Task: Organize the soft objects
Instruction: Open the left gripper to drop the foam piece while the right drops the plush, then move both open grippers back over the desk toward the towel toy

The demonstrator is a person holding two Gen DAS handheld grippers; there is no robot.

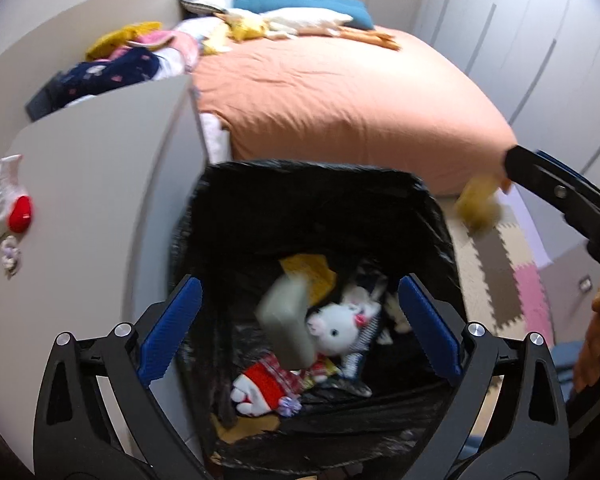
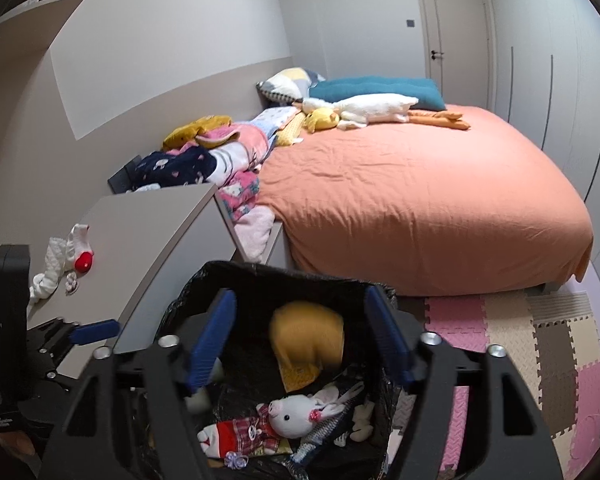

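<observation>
A bin lined with a black bag [image 1: 320, 176] [image 2: 292, 274] stands beside the bed. In it lie a white bunny plush [image 1: 340, 326] [image 2: 294, 414], a red and white plush [image 1: 260, 388] [image 2: 236, 436] and a yellow item [image 1: 312, 270]. My left gripper [image 1: 300, 284] is open over the bin, and a blurred grey soft block [image 1: 286, 320] hangs loose between its fingers. My right gripper [image 2: 300, 296] is also open above the bin, with a blurred yellow plush [image 2: 308, 336] [image 1: 480, 204] loose in mid-air just below its fingertips.
A grey desk top [image 1: 100, 184] [image 2: 148, 232] left of the bin carries a white cloth toy with a red patch [image 1: 18, 210] [image 2: 76, 258]. The orange bed [image 2: 420, 200] holds plush toys, pillows and piled clothes [image 2: 204, 156]. Foam puzzle mats [image 2: 540, 340] cover the floor at right.
</observation>
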